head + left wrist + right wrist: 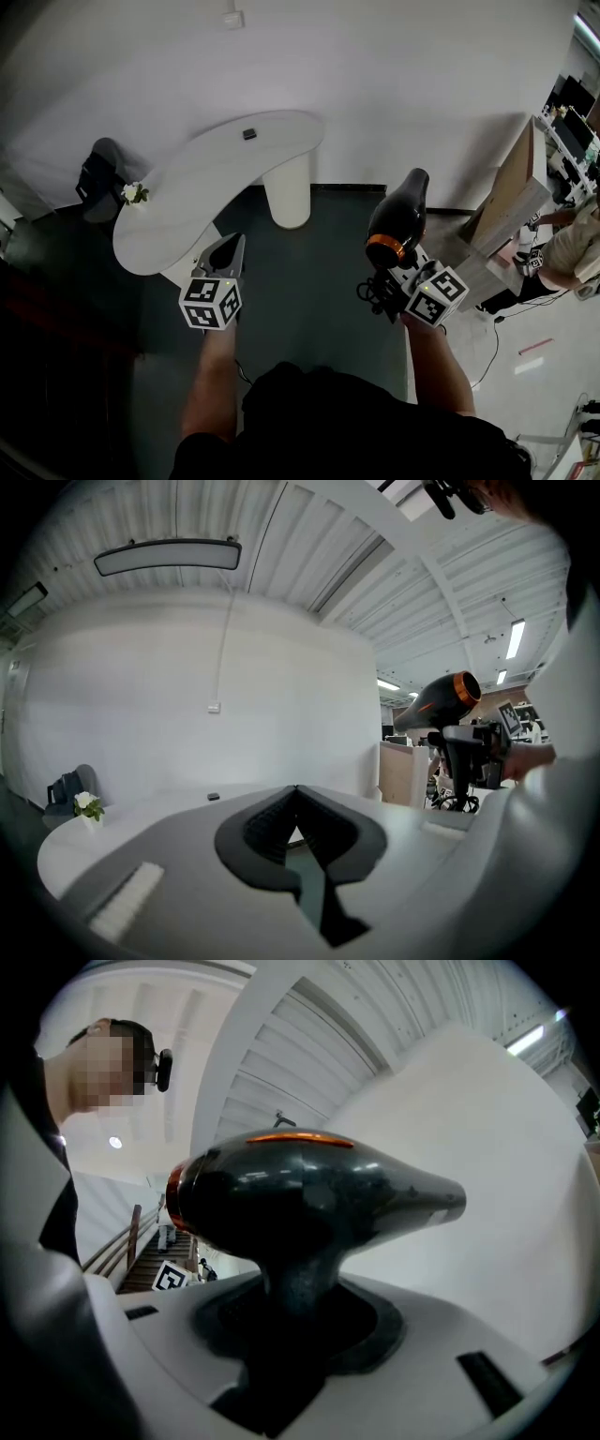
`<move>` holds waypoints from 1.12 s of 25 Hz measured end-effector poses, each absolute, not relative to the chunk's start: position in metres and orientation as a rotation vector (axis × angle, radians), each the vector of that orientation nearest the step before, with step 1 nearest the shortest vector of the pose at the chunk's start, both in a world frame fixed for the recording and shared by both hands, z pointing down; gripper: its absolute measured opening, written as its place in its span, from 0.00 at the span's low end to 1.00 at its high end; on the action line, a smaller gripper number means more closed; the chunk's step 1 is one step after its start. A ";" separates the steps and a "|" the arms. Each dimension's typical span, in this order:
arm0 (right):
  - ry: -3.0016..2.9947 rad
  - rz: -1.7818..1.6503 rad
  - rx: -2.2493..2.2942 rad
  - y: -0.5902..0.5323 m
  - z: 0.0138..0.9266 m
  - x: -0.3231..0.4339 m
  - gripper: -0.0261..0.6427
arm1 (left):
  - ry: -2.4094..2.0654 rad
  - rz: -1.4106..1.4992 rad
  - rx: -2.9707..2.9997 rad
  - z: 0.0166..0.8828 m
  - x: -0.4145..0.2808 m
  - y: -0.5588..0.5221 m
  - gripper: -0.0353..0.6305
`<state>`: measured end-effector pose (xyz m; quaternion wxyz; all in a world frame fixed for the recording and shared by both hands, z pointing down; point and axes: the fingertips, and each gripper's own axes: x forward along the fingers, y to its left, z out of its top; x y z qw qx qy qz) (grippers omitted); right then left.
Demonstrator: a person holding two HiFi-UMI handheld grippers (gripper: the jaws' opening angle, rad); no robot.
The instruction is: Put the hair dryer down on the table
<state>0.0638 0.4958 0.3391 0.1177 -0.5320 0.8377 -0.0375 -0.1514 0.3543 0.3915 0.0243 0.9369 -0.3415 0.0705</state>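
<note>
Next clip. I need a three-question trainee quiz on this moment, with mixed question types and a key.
1. Fill in: the fingers of the left gripper are ____, with nothing between them.
2. What holds the hair dryer? A) the left gripper B) the right gripper C) both grippers
3. True or false: the hair dryer already lies on the white table.

Key:
1. closed
2. B. Its fingers clamp the handle.
3. False. It is held up in the air, to the right of the table in the head view.
</note>
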 end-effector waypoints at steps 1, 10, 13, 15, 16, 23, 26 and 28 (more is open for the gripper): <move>2.451 -0.115 -1.545 0.497 0.339 0.064 0.28 | -1.058 0.216 2.897 0.392 -0.150 0.355 0.07; 2.415 -0.211 -1.555 0.484 0.354 0.094 0.28 | -1.032 0.219 2.895 0.402 -0.123 0.341 0.07; 2.414 -0.230 -1.563 0.469 0.358 0.101 0.28 | -1.012 0.226 2.886 0.411 -0.114 0.325 0.07; 2.420 -0.239 -1.571 0.456 0.361 0.105 0.28 | -1.003 0.229 2.876 0.416 -0.107 0.311 0.07; 2.423 -0.245 -1.576 0.449 0.363 0.108 0.28 | -0.998 0.231 2.871 0.420 -0.105 0.303 0.07; 2.417 -0.299 -1.600 0.374 0.379 0.125 0.28 | -0.972 0.262 2.846 0.442 -0.089 0.228 0.07; 2.419 -0.328 -1.596 0.332 0.384 0.130 0.28 | -0.965 0.287 2.830 0.449 -0.084 0.189 0.07; 2.423 -0.341 -1.590 0.302 0.386 0.131 0.28 | -0.960 0.301 2.827 0.452 -0.081 0.162 0.07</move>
